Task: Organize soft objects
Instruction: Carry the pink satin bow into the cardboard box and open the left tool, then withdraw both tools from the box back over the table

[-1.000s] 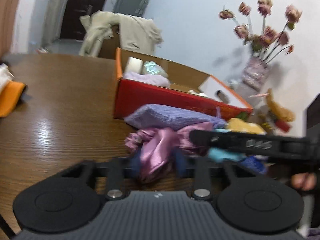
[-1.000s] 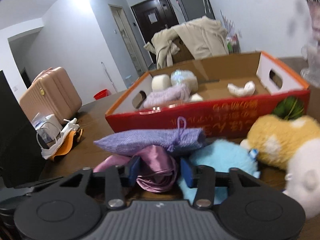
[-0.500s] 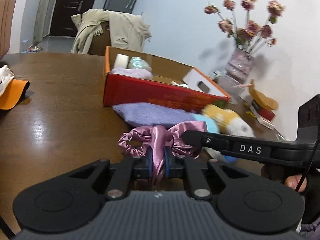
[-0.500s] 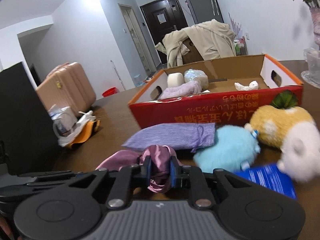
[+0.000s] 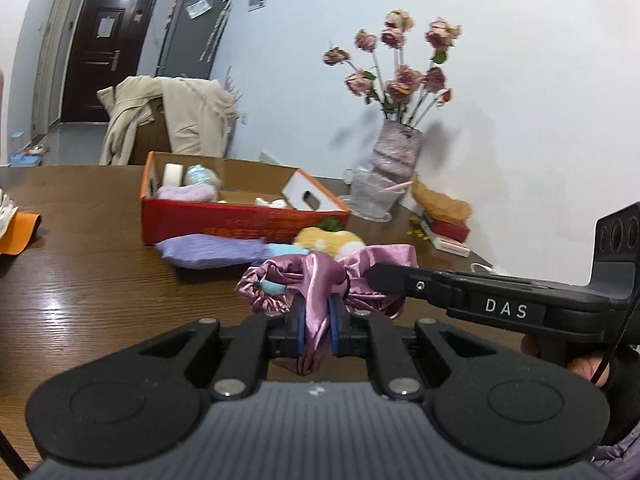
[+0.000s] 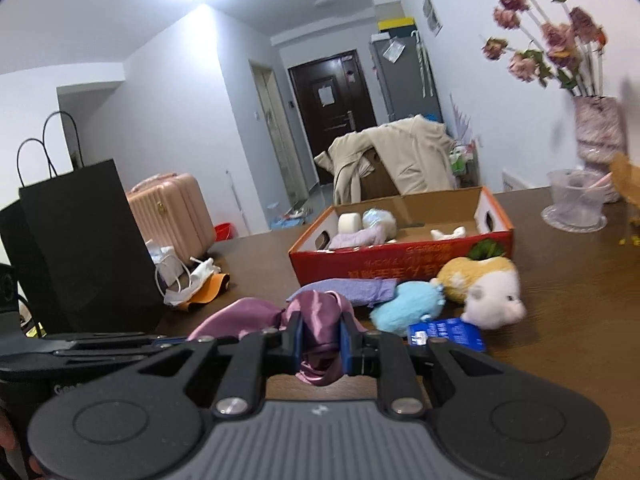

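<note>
Lifted off the table (image 5: 80, 280), the pink satin scrunchie (image 5: 320, 276) hangs pinched by both the left gripper (image 5: 316, 330) and right gripper (image 6: 320, 344); next comes carrying it to the red box (image 5: 240, 220).

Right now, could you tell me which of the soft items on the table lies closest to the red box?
The purple pouch, lying flat against the red box front; the blue plush sits nearer us.

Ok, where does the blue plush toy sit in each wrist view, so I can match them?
Left wrist: the blue plush toy is mostly hidden, a sliver left of centre between the purple pouch and the yellow plush, behind the pink satin scrunchie.
Right wrist: in full view right of centre, on the table in front of the red box.
Shared landmark: the red box, behind the toy in both views.
</note>
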A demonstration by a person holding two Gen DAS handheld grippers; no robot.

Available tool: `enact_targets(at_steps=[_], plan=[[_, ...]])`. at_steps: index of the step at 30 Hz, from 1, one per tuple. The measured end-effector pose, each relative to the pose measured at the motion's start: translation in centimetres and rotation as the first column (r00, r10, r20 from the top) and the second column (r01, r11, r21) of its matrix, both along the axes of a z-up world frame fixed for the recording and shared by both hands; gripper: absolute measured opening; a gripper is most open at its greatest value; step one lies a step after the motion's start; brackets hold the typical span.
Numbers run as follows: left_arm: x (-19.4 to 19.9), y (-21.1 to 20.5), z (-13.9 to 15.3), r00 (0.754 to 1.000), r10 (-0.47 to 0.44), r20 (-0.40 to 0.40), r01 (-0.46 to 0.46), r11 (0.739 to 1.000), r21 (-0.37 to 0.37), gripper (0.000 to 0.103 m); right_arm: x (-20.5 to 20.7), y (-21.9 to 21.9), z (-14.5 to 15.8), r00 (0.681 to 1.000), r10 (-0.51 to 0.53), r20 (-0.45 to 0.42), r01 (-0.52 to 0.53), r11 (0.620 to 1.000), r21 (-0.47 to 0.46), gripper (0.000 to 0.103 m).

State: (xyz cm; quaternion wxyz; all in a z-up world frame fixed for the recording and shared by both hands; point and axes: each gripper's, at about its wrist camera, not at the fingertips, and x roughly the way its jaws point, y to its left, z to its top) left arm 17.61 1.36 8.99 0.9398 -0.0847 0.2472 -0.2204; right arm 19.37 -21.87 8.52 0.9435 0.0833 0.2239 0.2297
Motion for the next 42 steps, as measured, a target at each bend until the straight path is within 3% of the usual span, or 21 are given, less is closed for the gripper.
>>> enact_targets(at_steps=[5, 11, 15, 18, 22, 26, 31, 33, 35, 37, 39, 42], plan=[[1.0, -1.8, 1.2, 0.999, -0.031, 0.026, 0.031, 0.999, 0.01, 0.012, -0.2, -1.6, 0.9, 0.999, -0.036, 0.029, 0.036, 0.999, 0.011, 0.017], [8.3, -3.4, 4.4, 0.996, -0.068, 0.063, 0.067, 0.998, 0.019, 0.012, 5.5, -3.2, 3.8, 0.994, -0.048, 0.095, 0.048, 0.999, -0.003, 0.017], [16.8, -4.0, 6.6, 0.996, -0.073, 0.042, 0.072, 0.997, 0.015, 0.012, 13.4, -3.3, 6.4, 0.994, -0.03, 0.107, 0.035, 0.998, -0.044, 0.017], [25.3, -3.9, 6.8, 0.999, -0.029, -0.027, 0.028, 0.999, -0.024, 0.013, 21.2, -2.9, 7.8, 0.997, -0.021, 0.069, 0.026, 0.997, -0.068, 0.017], [35.2, -4.1, 4.8, 0.993, 0.018, -0.117, -0.018, 1.0, -0.006, 0.013, 31.8, -2.0, 7.4, 0.999, -0.036, -0.039, 0.032, 0.995, -0.099, 0.017], [41.2, -3.7, 0.9, 0.974, 0.062, -0.217, -0.056, 0.998, 0.034, 0.013, 39.4, -0.8, 4.0, 0.982, -0.059, -0.179, 0.037, 0.991, -0.128, 0.017], [43.4, -3.3, -3.7, 0.962, 0.117, -0.248, -0.076, 0.982, 0.17, 0.017, 42.8, 0.3, -1.8, 0.954, -0.033, -0.3, 0.004, 0.995, -0.097, 0.018], [43.5, -3.0, -4.7, 0.956, 0.134, -0.262, -0.086, 0.978, 0.189, 0.047, 43.7, 1.0, -4.1, 0.928, -0.011, -0.372, -0.028, 0.995, -0.1, 0.02], [42.8, -2.3, -4.8, 0.96, 0.151, -0.237, -0.103, 0.974, 0.203, 0.057, 43.9, 1.1, -5.5, 0.912, -0.002, -0.41, -0.041, 0.995, -0.095, 0.023], [42.0, -1.9, -4.2, 0.966, 0.13, -0.222, -0.087, 0.977, 0.193, 0.062, 43.6, 1.1, -5.7, 0.903, 0.028, -0.429, -0.066, 0.995, -0.073, 0.029], [40.9, -1.6, -2.9, 0.972, 0.12, -0.2, -0.083, 0.979, 0.188, 0.07, 42.8, 0.9, -4.7, 0.913, 0.031, -0.407, -0.074, 0.993, -0.09, 0.044], [38.7, -1.5, -0.3, 0.984, 0.103, -0.146, -0.077, 0.981, 0.177, 0.072, 40.8, 0.4, -2.1, 0.933, 0.032, -0.357, -0.075, 0.991, -0.108, 0.049]])
